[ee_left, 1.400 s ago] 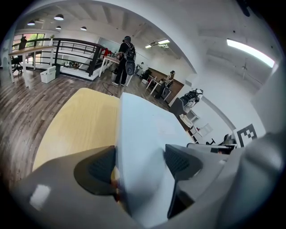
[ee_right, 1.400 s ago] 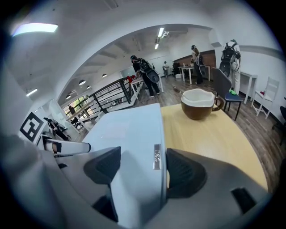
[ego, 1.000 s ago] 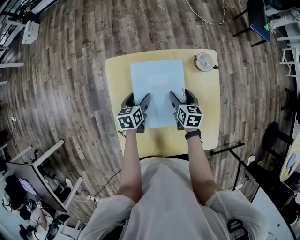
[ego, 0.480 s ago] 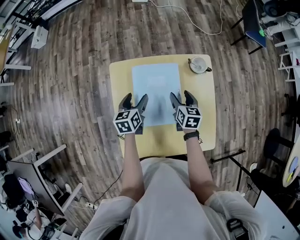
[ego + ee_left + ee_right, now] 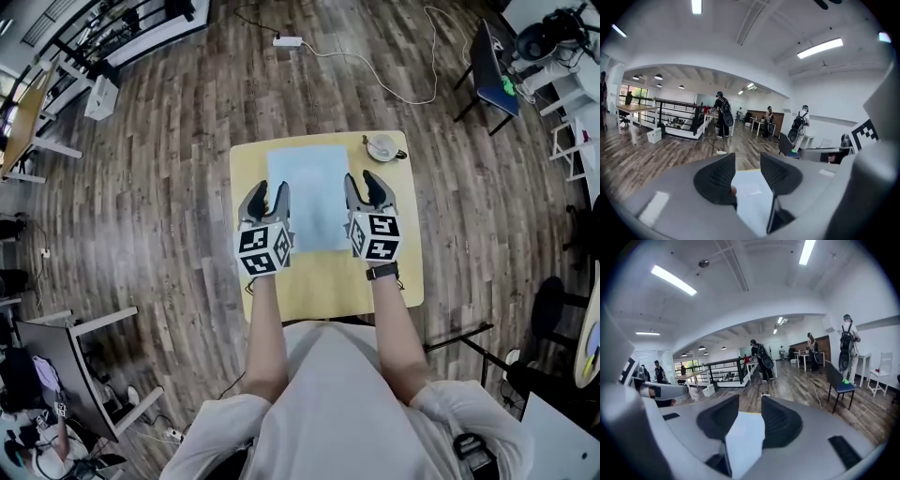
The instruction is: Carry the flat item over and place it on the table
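A pale blue flat sheet (image 5: 307,187) lies on the small yellow table (image 5: 328,281), towards its far side. My left gripper (image 5: 267,194) hovers at the sheet's near left edge and my right gripper (image 5: 368,185) at its near right edge. Both sets of jaws are closing, with a gap still between the fingers. In the left gripper view the sheet (image 5: 750,197) shows through the gap of the left gripper (image 5: 747,160). The right gripper view shows the same sheet (image 5: 743,437) below the right gripper (image 5: 750,401). The pads press on nothing.
A white cup (image 5: 382,147) stands at the table's far right corner. A blue chair (image 5: 487,61) is at the far right, and a power strip (image 5: 288,41) with its cable lies on the wooden floor beyond the table. Desks stand at the left.
Both grippers' jaws have narrowed from wide open. The head camera has risen, so the table looks smaller. The sheet has stayed on the table.
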The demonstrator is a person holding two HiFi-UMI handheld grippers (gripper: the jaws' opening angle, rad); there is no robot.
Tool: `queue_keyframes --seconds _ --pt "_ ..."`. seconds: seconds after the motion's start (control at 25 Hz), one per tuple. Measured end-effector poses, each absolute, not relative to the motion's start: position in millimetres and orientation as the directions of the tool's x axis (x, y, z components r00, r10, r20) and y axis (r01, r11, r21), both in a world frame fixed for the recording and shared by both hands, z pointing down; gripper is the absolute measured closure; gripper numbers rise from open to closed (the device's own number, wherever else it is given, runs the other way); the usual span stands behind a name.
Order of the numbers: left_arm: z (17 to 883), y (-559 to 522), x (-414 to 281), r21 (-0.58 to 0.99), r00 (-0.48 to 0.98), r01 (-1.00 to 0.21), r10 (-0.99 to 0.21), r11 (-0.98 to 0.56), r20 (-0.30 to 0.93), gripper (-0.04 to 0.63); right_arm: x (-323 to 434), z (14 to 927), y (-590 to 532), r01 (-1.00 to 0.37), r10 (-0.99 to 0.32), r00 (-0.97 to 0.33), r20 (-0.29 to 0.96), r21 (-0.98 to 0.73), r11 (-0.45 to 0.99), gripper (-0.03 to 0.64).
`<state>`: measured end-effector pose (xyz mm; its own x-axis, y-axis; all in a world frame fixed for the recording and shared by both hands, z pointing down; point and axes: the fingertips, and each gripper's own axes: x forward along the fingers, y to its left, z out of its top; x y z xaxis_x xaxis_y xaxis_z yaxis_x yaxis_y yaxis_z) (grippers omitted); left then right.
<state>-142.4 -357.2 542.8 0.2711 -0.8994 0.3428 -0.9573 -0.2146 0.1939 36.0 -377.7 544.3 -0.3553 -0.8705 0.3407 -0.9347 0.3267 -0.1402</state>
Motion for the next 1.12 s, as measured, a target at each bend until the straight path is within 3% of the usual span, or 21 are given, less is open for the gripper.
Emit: queue_keyframes --seconds 0.16,0.28,0.64,1.12 --pt "496.6 -344.4 -143.3 0.121 0.194 -0.978 -0.952 -0.169 0.235 0.535 34.8 496.1 -371.3 -0.938 -0.9 -0.345 0.266 -0.118 0.325 0.505" --pt "464.7 -335.1 -136.6 0.082 0.18 -0.982 -0.97 -0.168 0.163 0.575 26.8 464.0 -363.1 -0.933 -0.911 -0.359 0.202 -0.083 0.349 0.532" --pt "409.6 -278.5 -114.0 0.033 0.195 -0.981 -0.979 -0.193 0.06 0.586 23.6 401.9 -305.4 -0.909 -0.907 -0.414 0.076 -0.085 0.408 0.595" --pt "395.8 -221.7 -81.6 0.029 0.196 -0.98 -0.98 -0.195 0.034 0.586 57.4 382.2 -244.0 -0.92 -0.919 -0.393 0.039 -0.032 0.392 0.606"
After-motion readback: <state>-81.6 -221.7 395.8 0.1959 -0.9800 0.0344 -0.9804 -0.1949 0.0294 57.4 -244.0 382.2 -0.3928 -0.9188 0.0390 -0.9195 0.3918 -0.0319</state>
